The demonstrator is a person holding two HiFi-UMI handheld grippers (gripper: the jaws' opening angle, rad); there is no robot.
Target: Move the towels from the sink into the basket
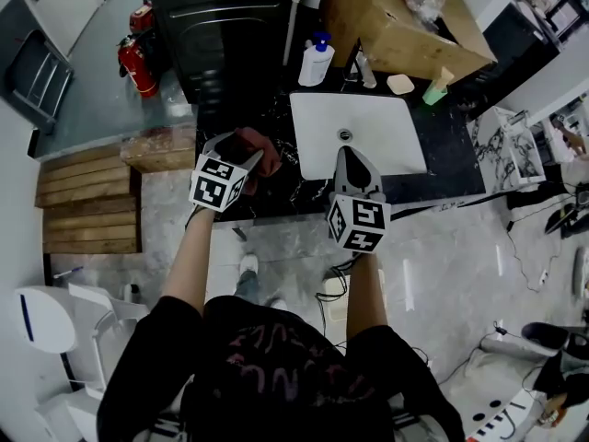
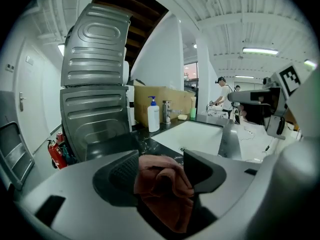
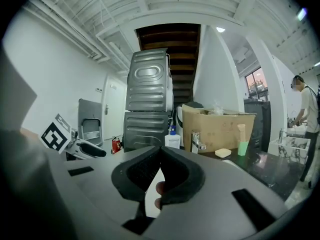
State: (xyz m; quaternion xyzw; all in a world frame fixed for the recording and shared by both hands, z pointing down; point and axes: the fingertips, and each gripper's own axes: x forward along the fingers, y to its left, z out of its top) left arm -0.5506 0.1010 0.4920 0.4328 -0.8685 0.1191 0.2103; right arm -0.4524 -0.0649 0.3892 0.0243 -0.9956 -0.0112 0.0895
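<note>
A reddish-brown towel (image 2: 165,184) hangs bunched between the jaws of my left gripper (image 2: 160,165), which stand wide apart and do not squeeze it. In the head view this towel (image 1: 261,157) shows just past my left gripper (image 1: 241,151), over the black counter (image 1: 442,145) to the left of the white sink (image 1: 386,132). The sink basin looks bare, with only its drain showing. My right gripper (image 1: 349,154) hovers over the sink's front edge; its jaws (image 3: 160,152) meet at the tips with nothing between them. No basket can be made out.
A soap bottle (image 1: 316,61), a faucet (image 1: 364,68), a soap bar (image 1: 400,84) and a green bottle (image 1: 436,88) stand behind the sink, before a cardboard box (image 1: 386,12). A dark ribbed machine (image 1: 225,26) and a fire extinguisher (image 1: 136,66) are at the left.
</note>
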